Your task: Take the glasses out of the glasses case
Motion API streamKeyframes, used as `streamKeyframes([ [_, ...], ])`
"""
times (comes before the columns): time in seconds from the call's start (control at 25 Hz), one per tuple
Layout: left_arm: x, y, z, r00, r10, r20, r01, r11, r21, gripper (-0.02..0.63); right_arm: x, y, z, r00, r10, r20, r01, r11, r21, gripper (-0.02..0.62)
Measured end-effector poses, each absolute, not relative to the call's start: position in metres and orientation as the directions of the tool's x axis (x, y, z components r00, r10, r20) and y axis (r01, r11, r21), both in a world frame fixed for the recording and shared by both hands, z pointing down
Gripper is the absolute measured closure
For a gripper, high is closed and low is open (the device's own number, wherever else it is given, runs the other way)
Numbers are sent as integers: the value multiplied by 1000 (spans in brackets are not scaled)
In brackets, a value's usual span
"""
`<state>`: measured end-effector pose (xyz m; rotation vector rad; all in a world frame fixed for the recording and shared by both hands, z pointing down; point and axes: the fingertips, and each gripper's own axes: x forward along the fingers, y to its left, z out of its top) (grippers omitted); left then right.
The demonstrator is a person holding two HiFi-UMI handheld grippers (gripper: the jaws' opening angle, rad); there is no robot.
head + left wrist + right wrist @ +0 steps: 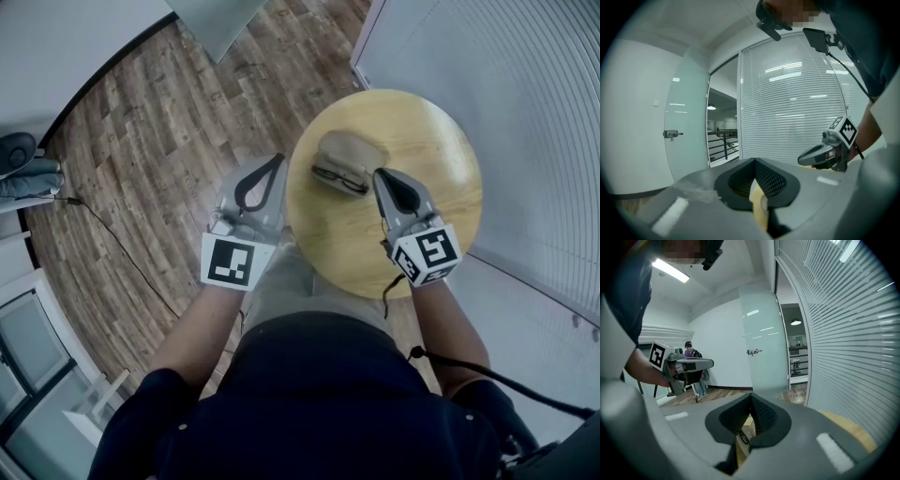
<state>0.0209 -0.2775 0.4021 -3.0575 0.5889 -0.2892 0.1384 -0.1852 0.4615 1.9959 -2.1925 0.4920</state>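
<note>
**Work surface.** A round wooden table (pixel 431 178) stands on a plank floor (pixel 159 122). Slatted blinds (pixel 525 122) run along the right.

**Case.** The tan case (pixel 354 148) sits on the far left part of the table top, open, with the lid raised on the far side.

**Glasses.** The dark-framed glasses (pixel 337 177) lie folded in the near part of the open case. They are not lifted. No jaw touches them.

**Left gripper.** The left gripper (pixel 278 159) is held off the left edge of the table, over the floor, with its tip just beside the rim. It points far. In the left gripper view the jaws are pressed together at the tip with nothing between them. Only a sliver of the table edge shows through the opening behind the tip. The left gripper is apart from the case.

**Right gripper.** The right gripper (pixel 378 174) is held over the table, with its tip just right of the glasses and near the case's near right corner. In the right gripper view the jaws are pressed together at the tip and pinch nothing. Part of the glasses frame shows through the opening below the tip. Contact between the tip and the case cannot be determined.

**Other.** A thin cable (pixel 112 239) lies on the floor at the left.
</note>
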Motion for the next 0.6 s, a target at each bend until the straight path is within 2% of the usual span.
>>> streamKeyframes([
  [0.6,36,-286,439,912,-349,216,-354,-935,-15,600,138,-192,501,-134,-912,388,-986,82,-147,588],
])
